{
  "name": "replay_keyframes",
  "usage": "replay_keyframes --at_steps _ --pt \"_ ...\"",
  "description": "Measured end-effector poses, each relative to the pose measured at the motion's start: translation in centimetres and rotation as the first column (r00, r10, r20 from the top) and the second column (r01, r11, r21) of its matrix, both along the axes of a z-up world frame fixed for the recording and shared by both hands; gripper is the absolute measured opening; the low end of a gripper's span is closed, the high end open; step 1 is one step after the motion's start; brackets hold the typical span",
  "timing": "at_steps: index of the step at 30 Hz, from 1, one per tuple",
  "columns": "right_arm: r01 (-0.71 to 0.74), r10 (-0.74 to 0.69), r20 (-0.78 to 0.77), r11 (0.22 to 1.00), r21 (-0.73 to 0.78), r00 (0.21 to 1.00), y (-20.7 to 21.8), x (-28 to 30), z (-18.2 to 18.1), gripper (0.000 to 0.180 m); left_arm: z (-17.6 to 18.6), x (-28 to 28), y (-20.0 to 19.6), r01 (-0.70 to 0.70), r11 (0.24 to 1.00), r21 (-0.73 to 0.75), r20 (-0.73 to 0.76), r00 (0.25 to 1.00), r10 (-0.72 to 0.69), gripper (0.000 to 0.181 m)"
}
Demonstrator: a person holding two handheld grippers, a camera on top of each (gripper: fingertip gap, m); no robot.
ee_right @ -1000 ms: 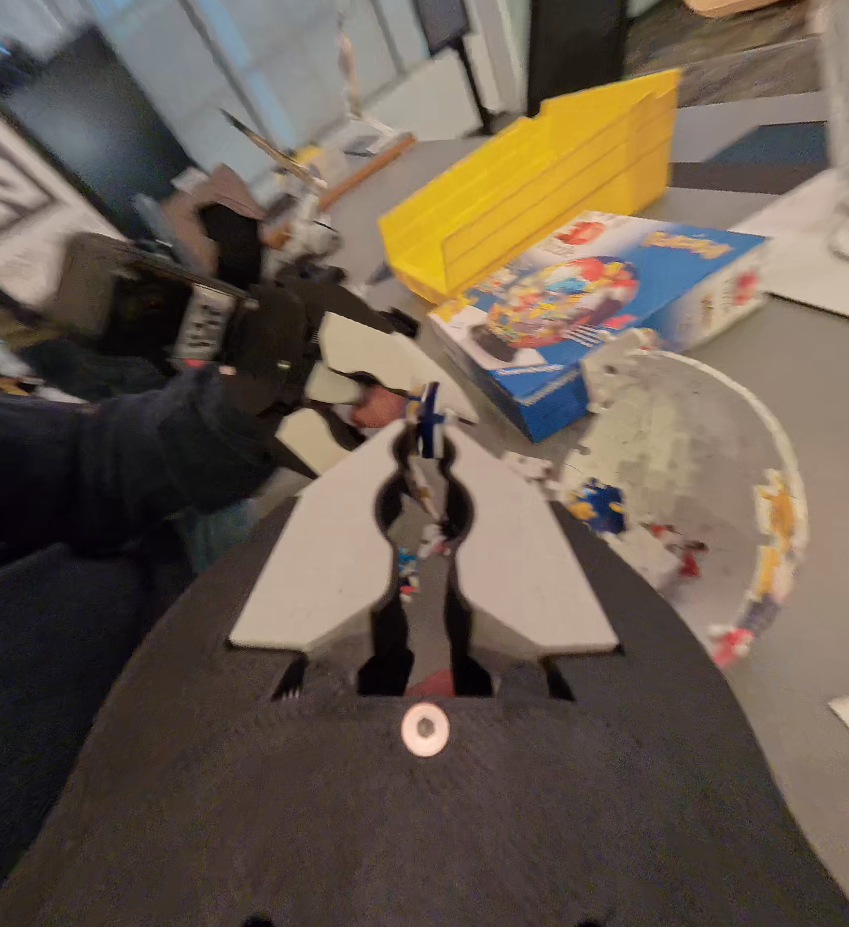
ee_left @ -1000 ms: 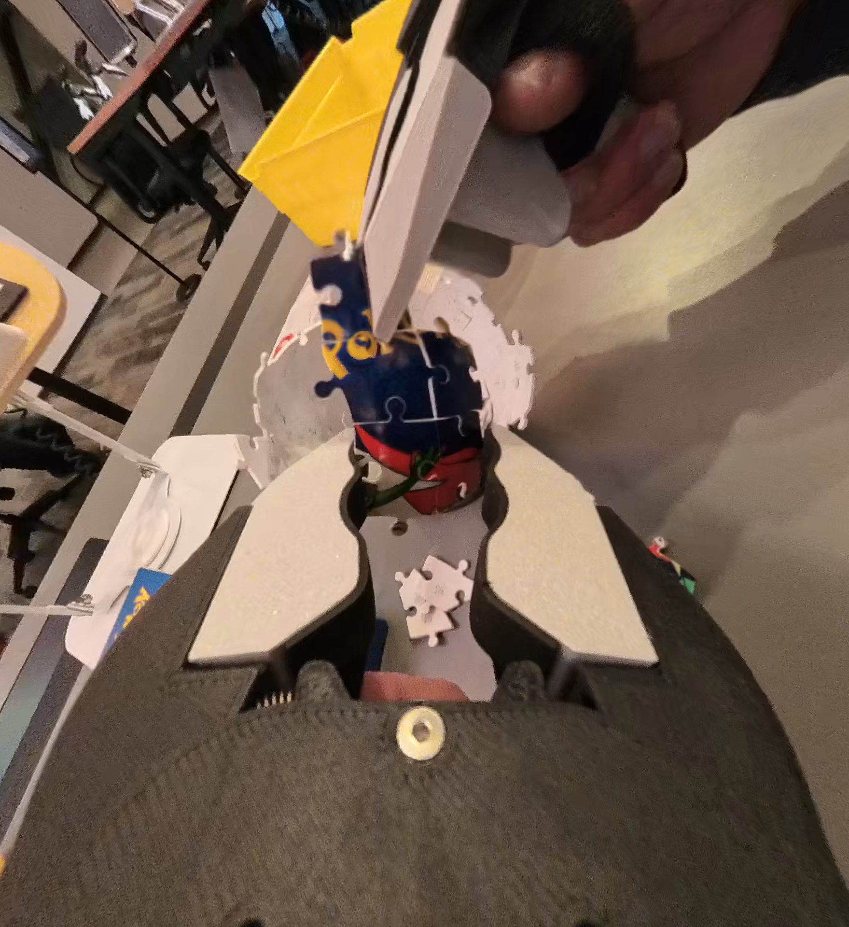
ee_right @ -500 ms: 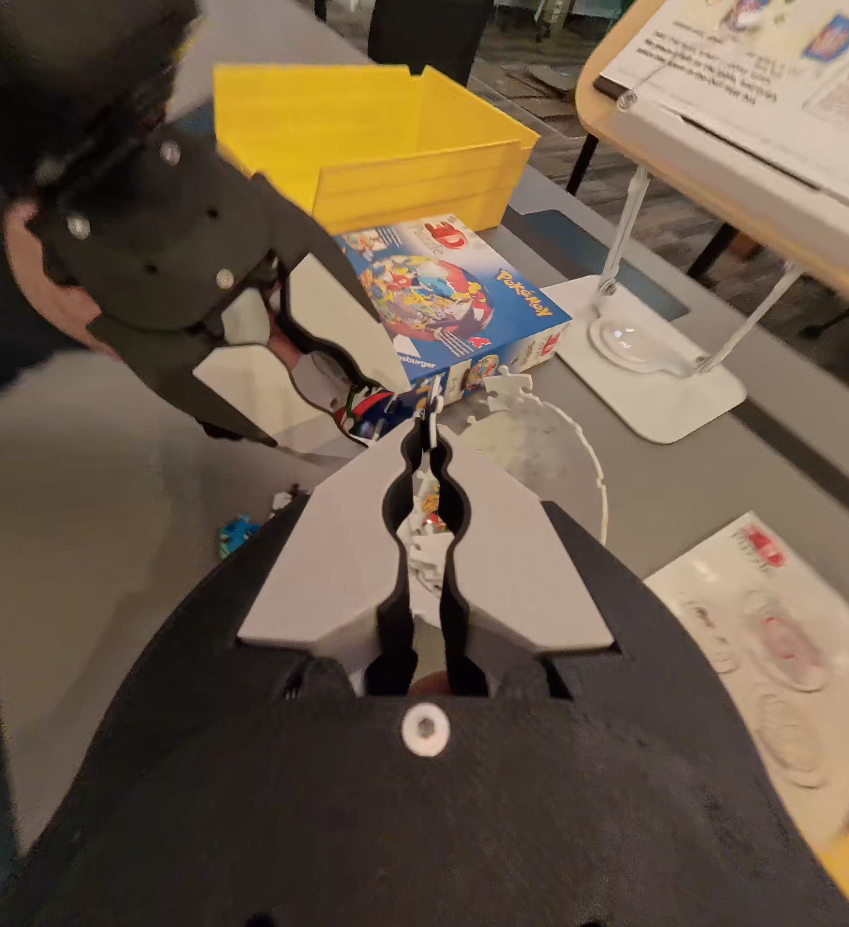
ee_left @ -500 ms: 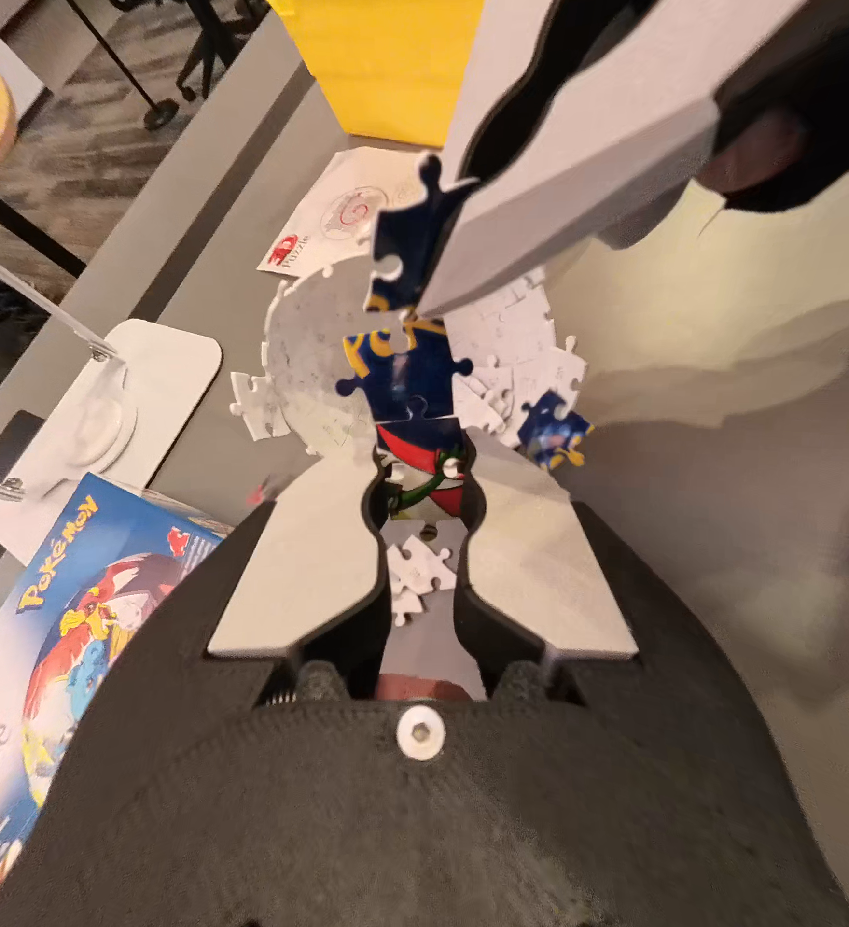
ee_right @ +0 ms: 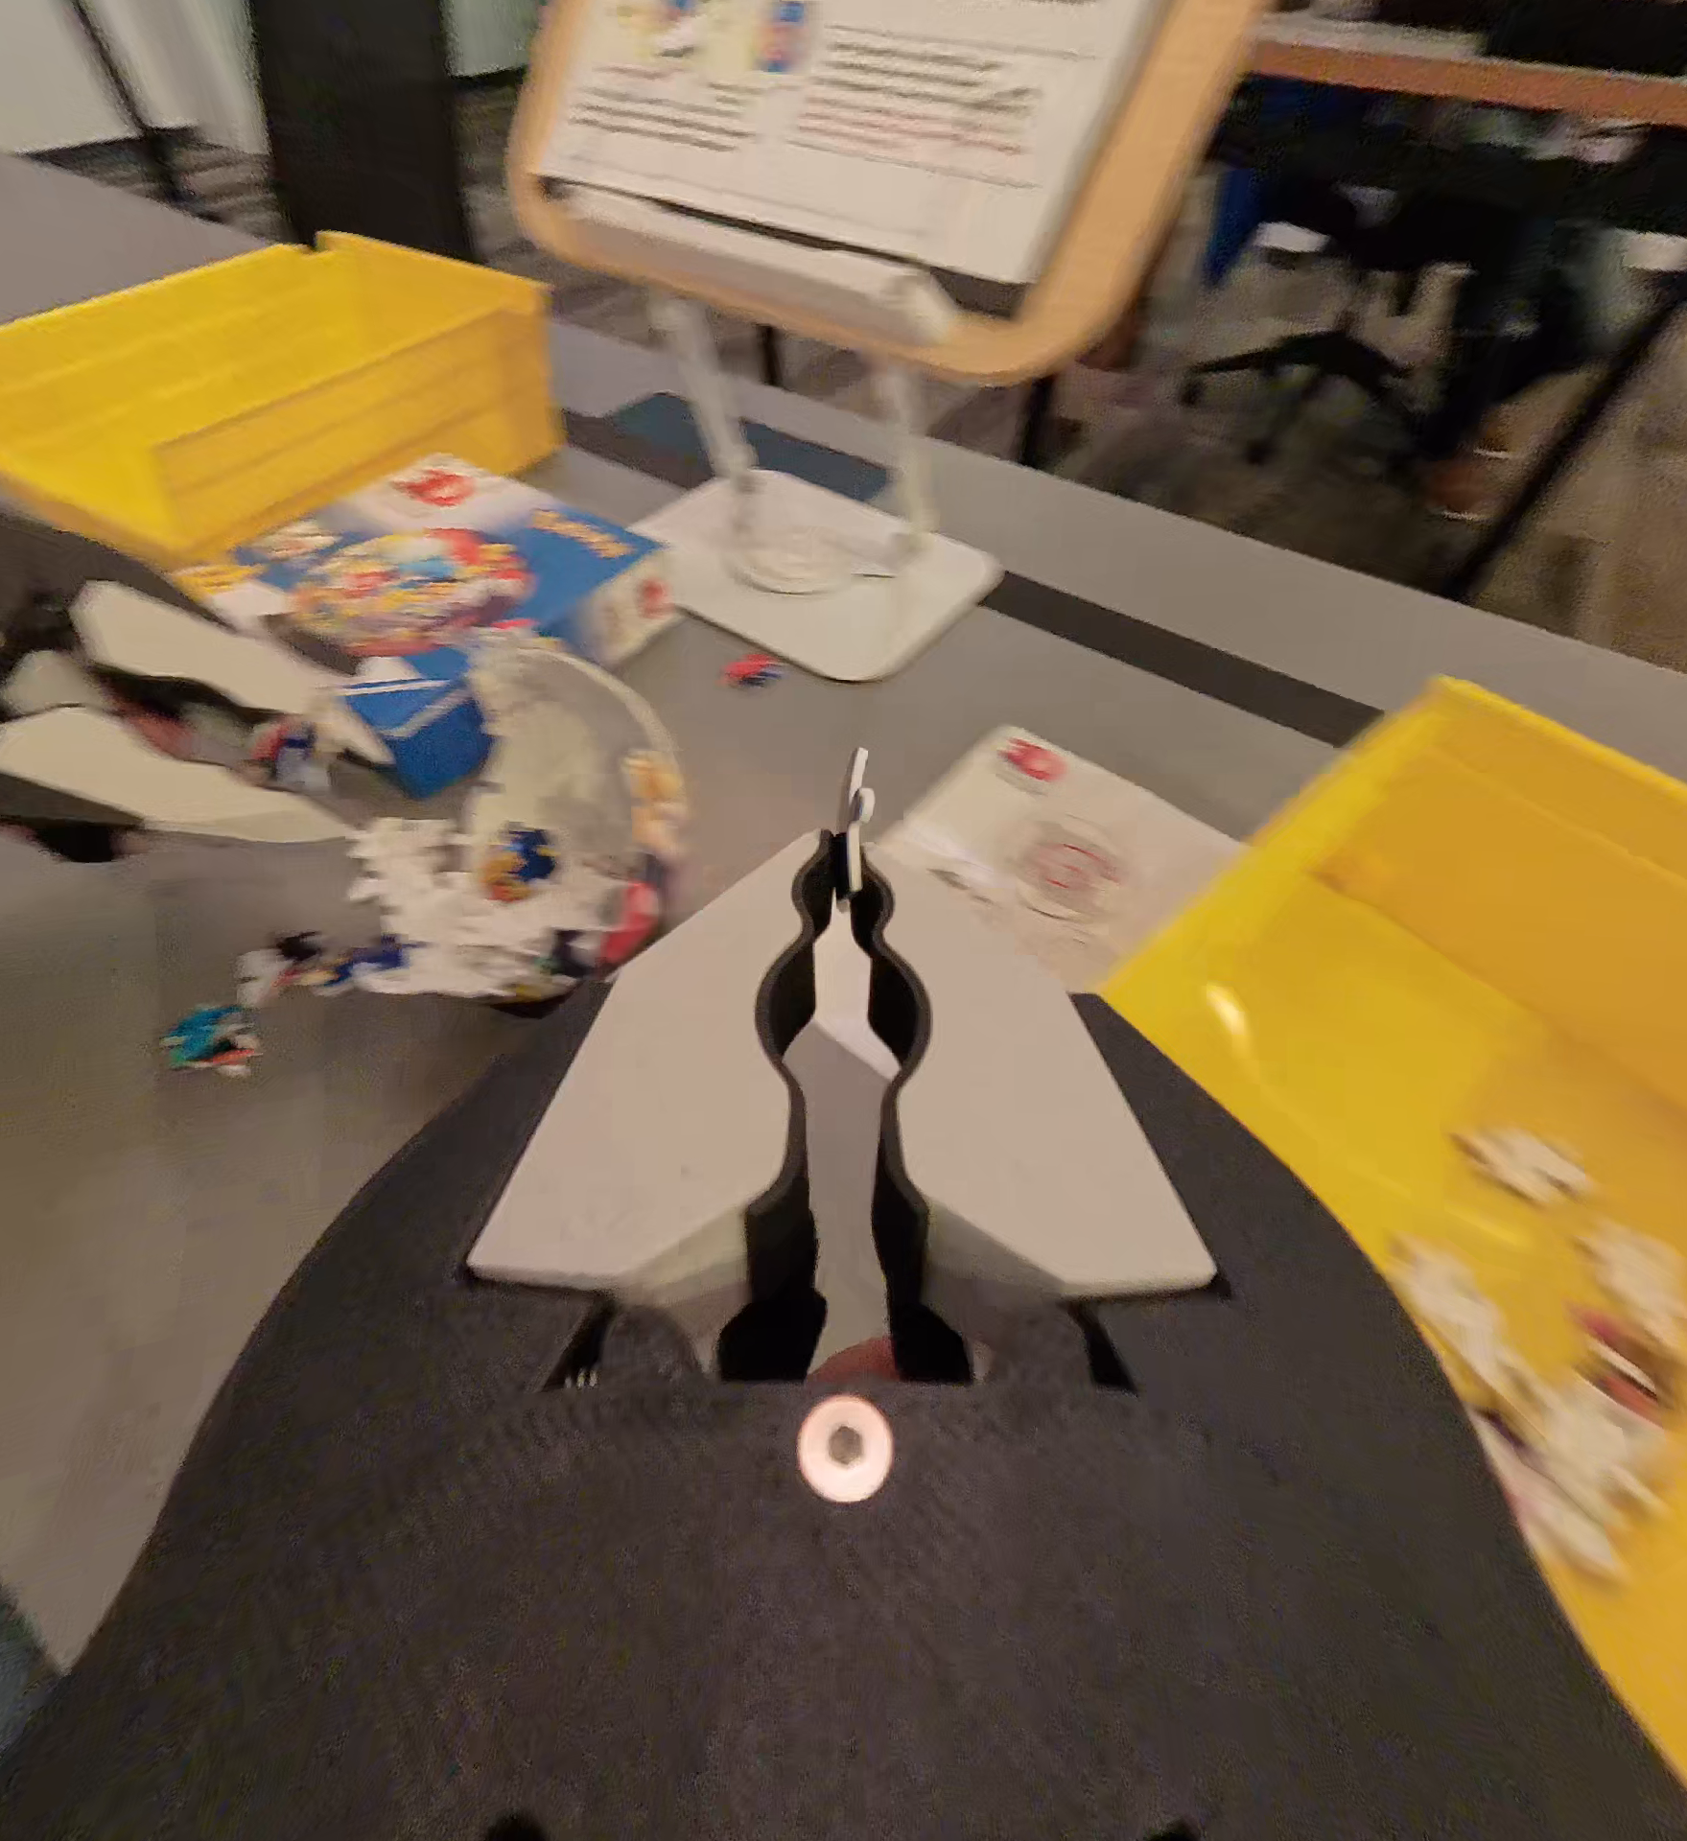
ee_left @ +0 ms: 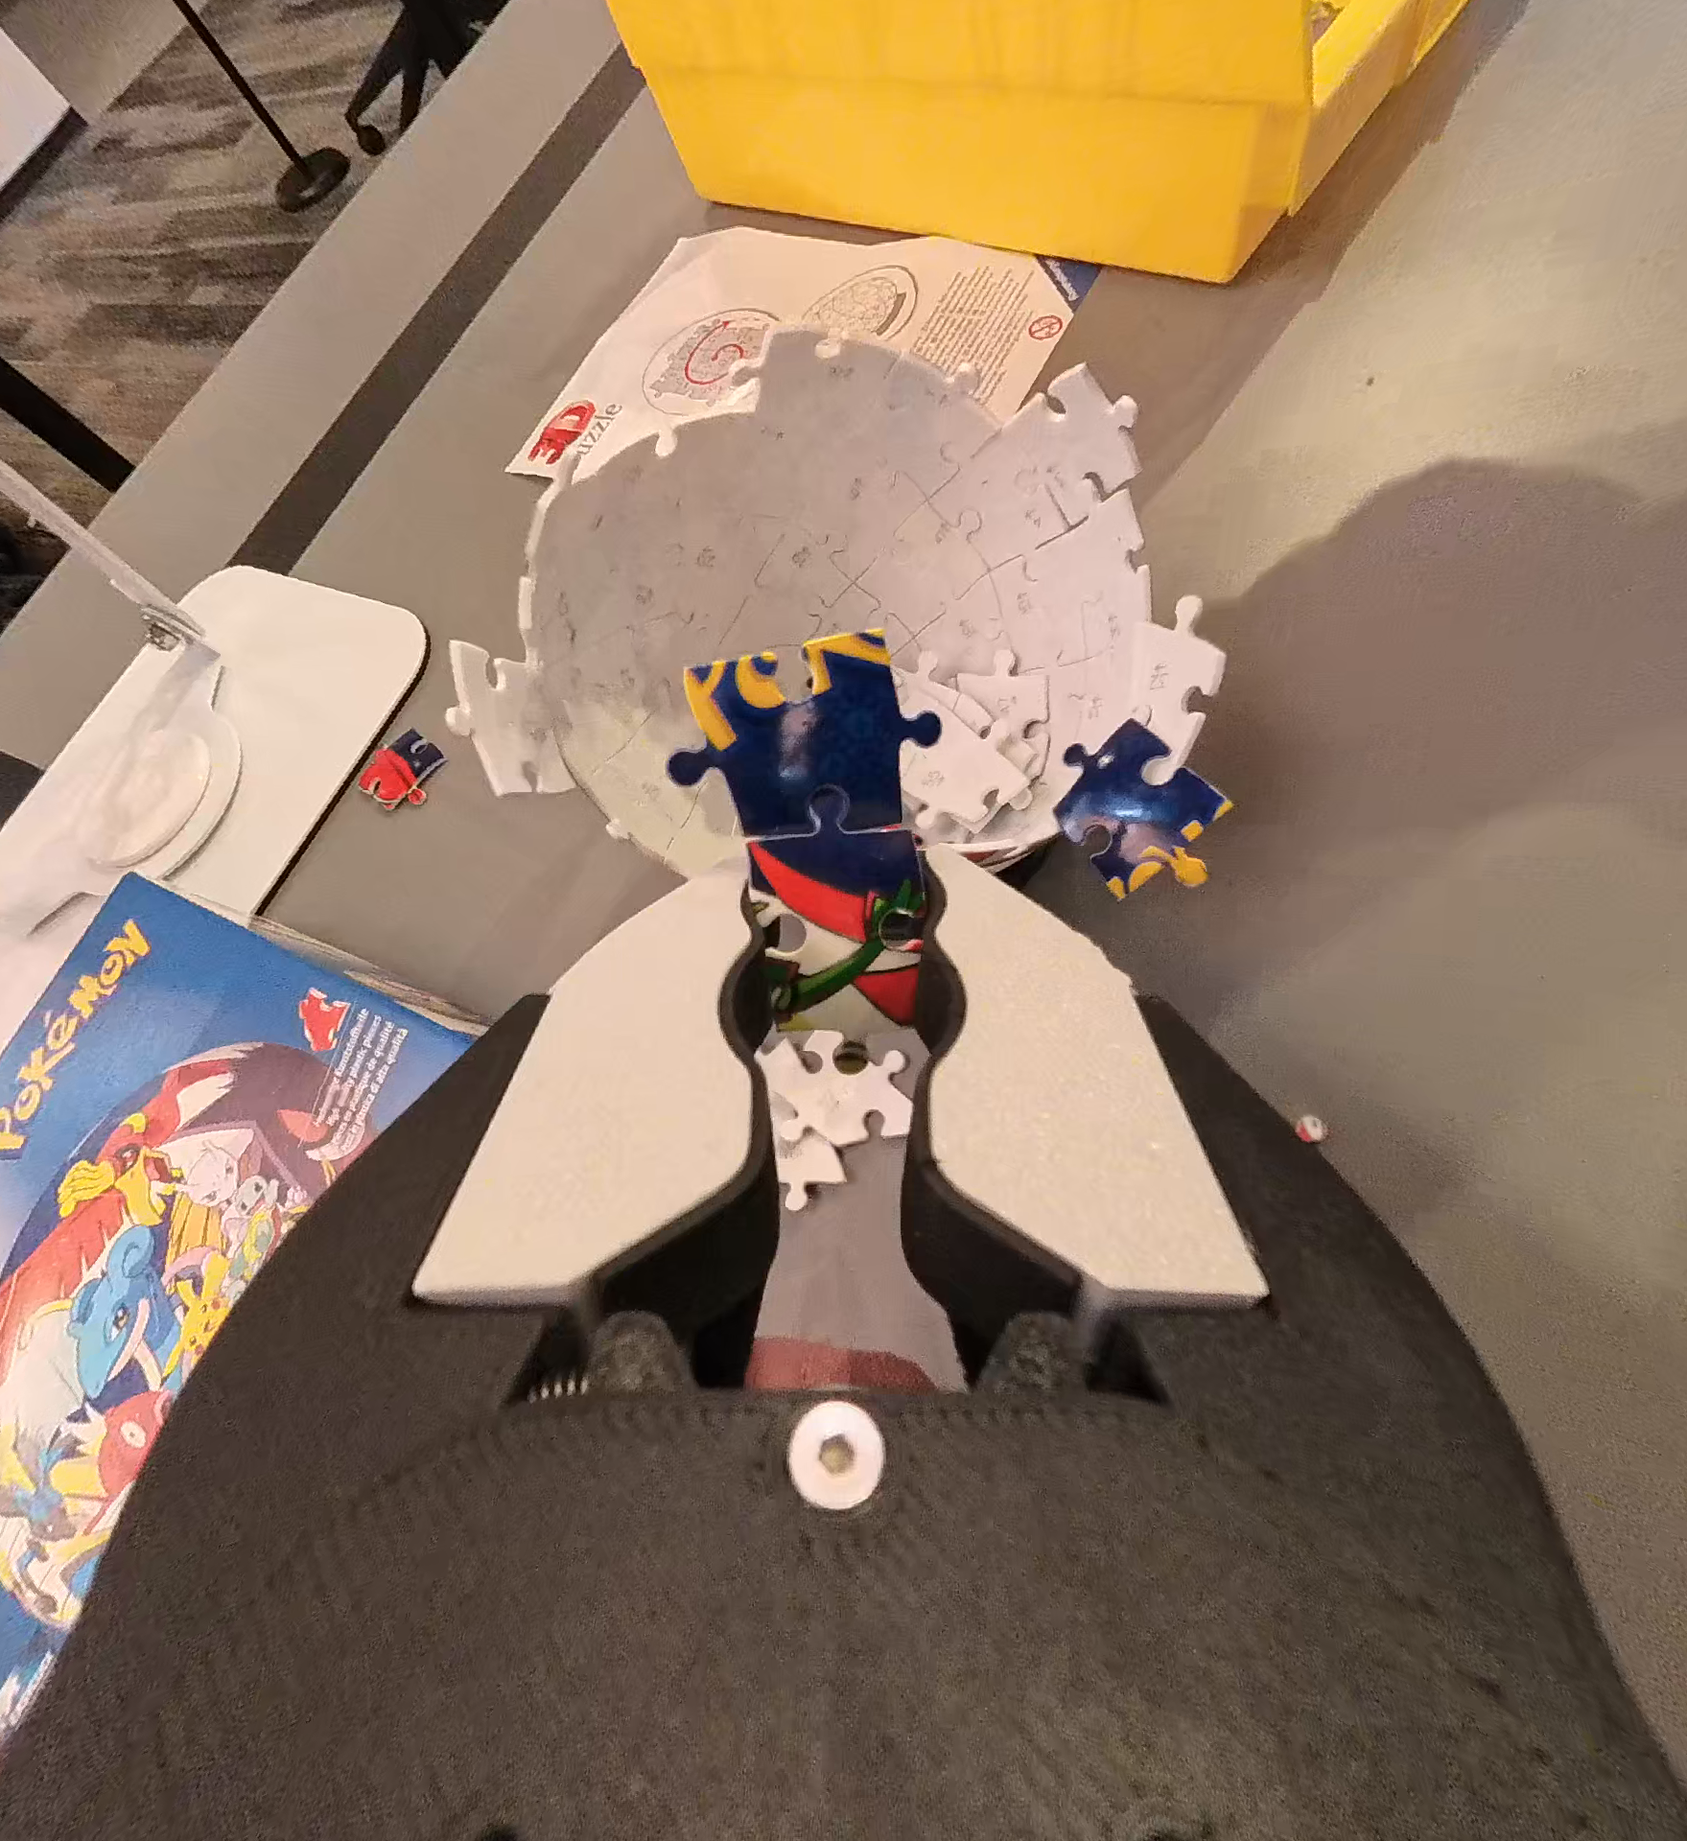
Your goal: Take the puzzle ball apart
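On the grey table (ee_left: 1417,697), puzzle ball (ee_left: 819,558) is down to an open half-shell, white inside showing, just in front of the yellow bin (ee_left: 969,130). Left gripper (ee_left: 834,897) is clamped on a strip of joined blue/red pieces (ee_left: 819,777) at the shell's near rim. Right gripper (ee_right: 844,867) is pinched on a single piece (ee_right: 856,817), edge-on. Versus 0.5 s ago: right gripper has left the left wrist view and swung from over the shell toward a second yellow bin (ee_right: 1417,996) holding loose pieces. Loose blue piece (ee_left: 1143,807) sits at the shell's right edge; red one (ee_left: 401,772) left of it. Puzzle box (ee_left: 122,1146) near-left of shell, white stand base (ee_left: 251,697) beyond it, leaflet (ee_left: 979,309) under the shell's far side. Right view is motion-blurred; box cut off by frame.
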State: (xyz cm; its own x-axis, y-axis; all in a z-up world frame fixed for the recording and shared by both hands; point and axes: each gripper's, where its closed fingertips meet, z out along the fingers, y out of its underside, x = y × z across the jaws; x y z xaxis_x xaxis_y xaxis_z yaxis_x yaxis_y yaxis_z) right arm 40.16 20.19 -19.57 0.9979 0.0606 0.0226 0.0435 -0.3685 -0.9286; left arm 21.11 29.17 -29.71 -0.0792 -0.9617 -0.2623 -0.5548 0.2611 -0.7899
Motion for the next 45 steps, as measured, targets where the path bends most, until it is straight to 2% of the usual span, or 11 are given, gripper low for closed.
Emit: replay_keyframes --at_steps 2,5,12,15,20,23,25,29,35,39,45 --pt "0.129 -0.129 -0.006 0.990 -0.054 0.992 -2.0 4.7 -0.3 0.005 0.2 0.2 -0.1 0.004 1.000 0.001 0.008 1.000 -0.004 0.024" --pt "0.274 -0.285 -0.019 0.937 -0.214 0.958 -4.4 10.2 -3.1 0.077 0.5 0.7 -0.5 0.015 1.000 0.010 0.012 1.000 -0.015 0.024" --pt "0.232 -0.218 0.111 0.963 -0.137 0.970 -4.3 8.6 -0.9 0.011 1.0 1.3 -1.4 0.047 0.998 0.029 0.012 0.999 -0.048 0.024" --pt "-0.105 0.098 -0.096 0.991 -0.080 0.991 -1.1 -1.8 -0.3 0.029 1.7 1.8 -2.7 0.095 0.994 0.050 0.031 0.995 -0.096 0.024" --pt "-0.449 0.402 -0.343 0.891 -0.068 0.849 2.7 -14.8 -2.7 0.048 2.4 2.8 -4.9 0.158 0.977 0.144 0.037 0.986 -0.165 0.024" --pt "-0.473 0.419 -0.372 0.879 -0.062 0.828 4.1 -16.7 -3.5 0.008 2.4 2.8 -5.5 0.173 0.972 0.161 0.032 0.983 -0.180 0.024" --pt "-0.485 0.429 -0.372 0.872 -0.066 0.823 4.4 -17.0 -3.5 0.006 2.2 2.7 -5.1 0.149 0.975 0.162 0.019 0.988 -0.155 0.024" --pt "-0.427 0.422 -0.064 0.898 -0.108 0.904 4.9 -17.0 -3.6 0.002 1.9 2.7 -4.4 0.094 0.990 0.107 0.019 0.995 -0.097 0.024" --pt "-0.380 0.378 0.328 0.923 -0.062 0.866 4.7 -17.3 -1.9 0.001 2.5 3.2 -4.6 0.045 0.994 -0.095 0.036 0.998 -0.042 0.024" --pt "-0.350 0.276 0.682 0.936 -0.031 0.677 3.7 -18.6 -1.0 0.000 4.5 3.7 -6.2 0.129 0.902 -0.412 0.149 0.986 -0.073 0.023" --pt "-0.276 0.157 0.634 0.956 0.094 0.757 3.7 -16.5 0.7 0.000 4.6 3.4 -4.8 0.068 0.872 -0.484 0.166 0.986 0.015 0.023"
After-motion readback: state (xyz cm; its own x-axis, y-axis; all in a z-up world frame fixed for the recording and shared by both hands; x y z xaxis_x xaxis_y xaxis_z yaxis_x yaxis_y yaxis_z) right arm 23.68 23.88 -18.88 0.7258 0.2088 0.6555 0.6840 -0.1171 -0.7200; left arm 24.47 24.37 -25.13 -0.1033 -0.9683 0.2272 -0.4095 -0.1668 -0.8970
